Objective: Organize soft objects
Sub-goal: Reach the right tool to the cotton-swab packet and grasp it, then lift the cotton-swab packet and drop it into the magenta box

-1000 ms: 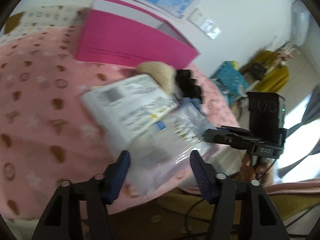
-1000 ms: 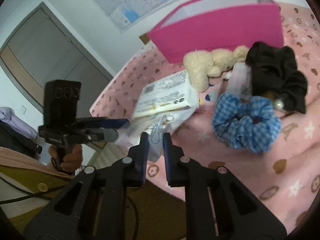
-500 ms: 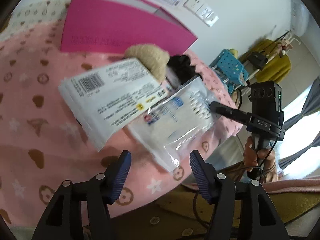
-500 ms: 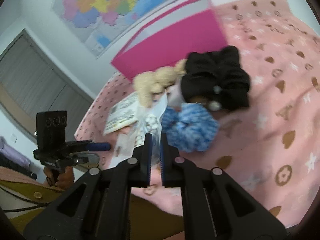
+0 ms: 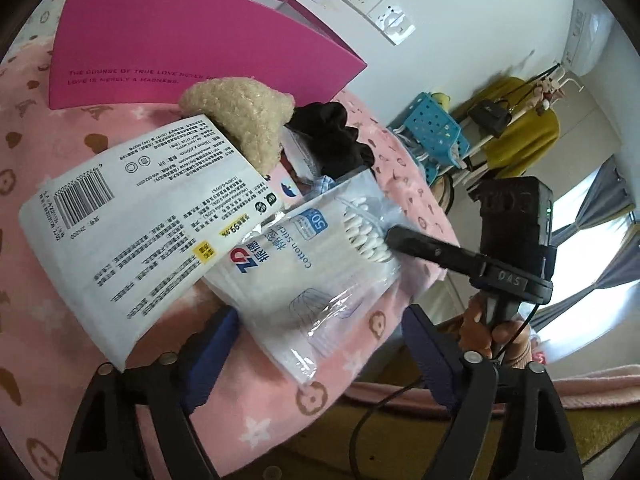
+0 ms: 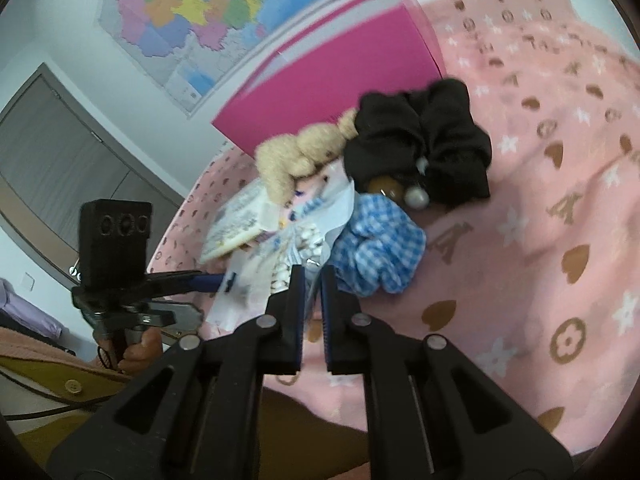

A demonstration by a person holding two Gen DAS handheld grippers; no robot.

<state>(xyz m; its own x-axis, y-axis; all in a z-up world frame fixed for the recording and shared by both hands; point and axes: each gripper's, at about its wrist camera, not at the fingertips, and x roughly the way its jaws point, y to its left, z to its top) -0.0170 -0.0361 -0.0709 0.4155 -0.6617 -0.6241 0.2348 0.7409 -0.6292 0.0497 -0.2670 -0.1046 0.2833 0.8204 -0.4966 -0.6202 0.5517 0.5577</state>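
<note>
Black tongs [image 5: 320,344], blue pads [image 5: 208,356], silver screws, pink sleeve [image 6: 36,346].

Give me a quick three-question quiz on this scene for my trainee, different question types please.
1. True or false: the right claw is shut on the cotton swab bag.
2. In the right wrist view, what lies just in front of the black scrunchie? A blue checked scrunchie; B green towel; C red sock.
3. Fill in: the open box behind the plush toy is coloured ___.

Key: 1 true; 2 A; 3 pink.
</note>
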